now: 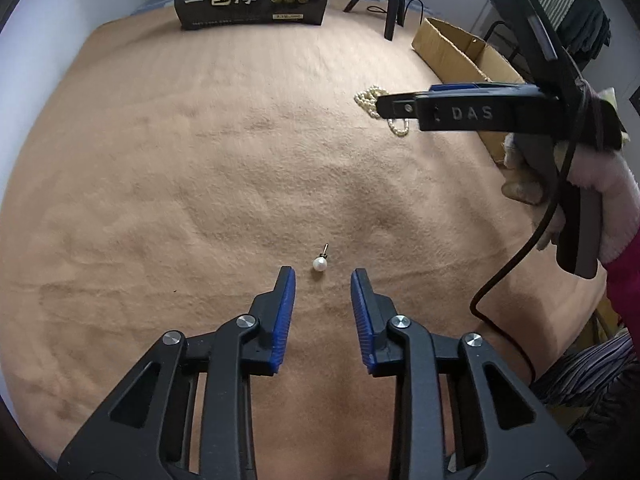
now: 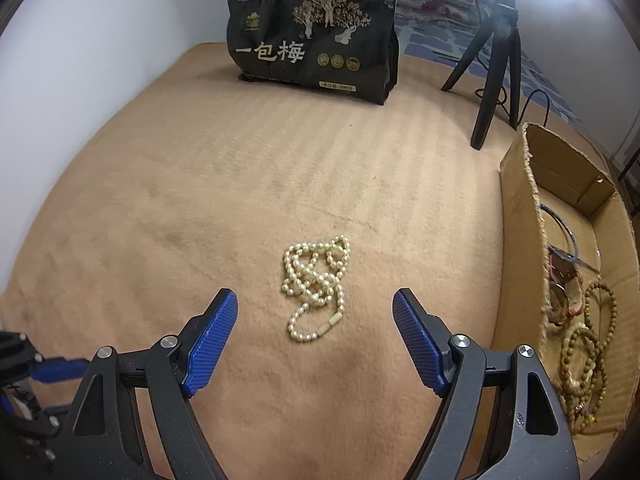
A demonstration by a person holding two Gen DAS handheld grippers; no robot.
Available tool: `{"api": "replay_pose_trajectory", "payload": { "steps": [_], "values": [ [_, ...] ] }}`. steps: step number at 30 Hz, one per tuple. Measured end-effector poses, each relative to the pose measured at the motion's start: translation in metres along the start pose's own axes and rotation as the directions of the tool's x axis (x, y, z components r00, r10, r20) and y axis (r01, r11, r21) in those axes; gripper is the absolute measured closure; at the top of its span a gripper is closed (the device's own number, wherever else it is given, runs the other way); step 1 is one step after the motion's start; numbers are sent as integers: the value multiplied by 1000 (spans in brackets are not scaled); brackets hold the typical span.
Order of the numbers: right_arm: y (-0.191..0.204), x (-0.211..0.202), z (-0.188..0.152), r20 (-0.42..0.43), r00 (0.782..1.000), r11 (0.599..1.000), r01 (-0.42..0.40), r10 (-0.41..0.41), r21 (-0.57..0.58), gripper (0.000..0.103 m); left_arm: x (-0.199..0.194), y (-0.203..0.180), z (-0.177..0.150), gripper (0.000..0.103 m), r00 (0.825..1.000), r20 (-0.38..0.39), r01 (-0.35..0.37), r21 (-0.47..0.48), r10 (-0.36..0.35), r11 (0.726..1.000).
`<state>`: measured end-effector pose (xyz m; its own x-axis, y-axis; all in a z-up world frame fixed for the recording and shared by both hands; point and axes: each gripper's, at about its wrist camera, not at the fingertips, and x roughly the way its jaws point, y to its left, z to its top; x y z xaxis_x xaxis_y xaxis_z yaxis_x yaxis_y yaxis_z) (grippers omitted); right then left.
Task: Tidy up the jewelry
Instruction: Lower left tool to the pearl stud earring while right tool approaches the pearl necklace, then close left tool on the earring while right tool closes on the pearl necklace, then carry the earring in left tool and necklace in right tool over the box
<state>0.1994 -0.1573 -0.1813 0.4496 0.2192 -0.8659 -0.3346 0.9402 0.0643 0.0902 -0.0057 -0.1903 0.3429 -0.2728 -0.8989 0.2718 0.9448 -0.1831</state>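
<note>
From the left wrist, the left tool hangs with its blue pads apart and nothing between them; a pearl stud earring lies on the tan surface just ahead of the tips (not touching).

From the right wrist, the right tool stands spread wide over a heaped pearl necklace; a cardboard box holding bead bracelets sits to the right.
</note>
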Motion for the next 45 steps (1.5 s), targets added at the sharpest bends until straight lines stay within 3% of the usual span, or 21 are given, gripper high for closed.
{"api": "replay_pose_trajectory", "payload": {
  "steps": [21,25,29,34,45],
  "values": [
    [-1,41,10,-66,997,1000,25,-26,-15,27,37,0,10,92,998,-56,-34,5,34,999],
    [-4,41,12,-68,997,1000,22,-22,-1,43,39,-1,9,95,998,-55,-38,8,38,999],
    [-6,39,15,-69,998,1000,4,-4,5,83,39,-2,10,96,998,-53,-44,6,44,999],
    [-6,39,16,-71,997,1000,-12,13,5,94,39,-5,9,96,998,-47,-43,2,43,999],
    [-8,13,11,-21,998,997,-63,63,35,96,20,-3,16,97,1000,3,-20,-27,20,999]
  ]
}}
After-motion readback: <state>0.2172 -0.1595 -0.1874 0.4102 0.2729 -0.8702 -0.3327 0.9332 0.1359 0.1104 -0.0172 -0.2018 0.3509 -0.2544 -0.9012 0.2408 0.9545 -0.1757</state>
